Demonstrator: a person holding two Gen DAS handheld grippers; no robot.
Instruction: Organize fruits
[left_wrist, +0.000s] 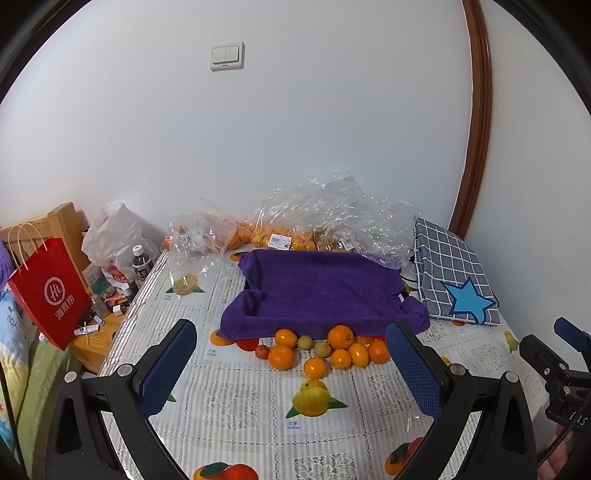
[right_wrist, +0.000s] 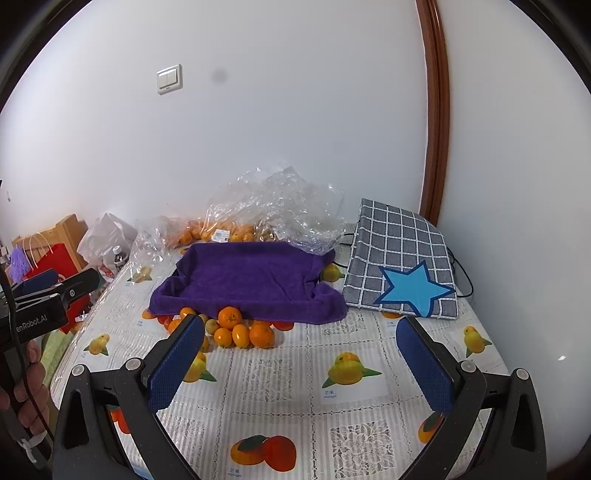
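Note:
A heap of loose fruit (left_wrist: 325, 349) lies on the patterned tablecloth: several oranges, two pale yellow-green fruits and a small red one. It sits against the front edge of a tray lined with a purple towel (left_wrist: 321, 291), whose inside shows no fruit. In the right wrist view the same heap (right_wrist: 236, 330) lies left of centre, before the purple towel tray (right_wrist: 251, 280). My left gripper (left_wrist: 291, 363) is open, short of the heap, nothing between its blue pads. My right gripper (right_wrist: 301, 360) is open too, right of the heap. The right gripper (left_wrist: 565, 354) also shows at the left view's right edge.
Clear plastic bags (left_wrist: 295, 225) holding more oranges lie behind the tray by the wall. A checked cloth bag with a blue star (left_wrist: 454, 277) is at the right. A red paper bag (left_wrist: 51, 295), bottles and clutter stand on a wooden stand left. A hand (right_wrist: 26, 391) holds the left gripper.

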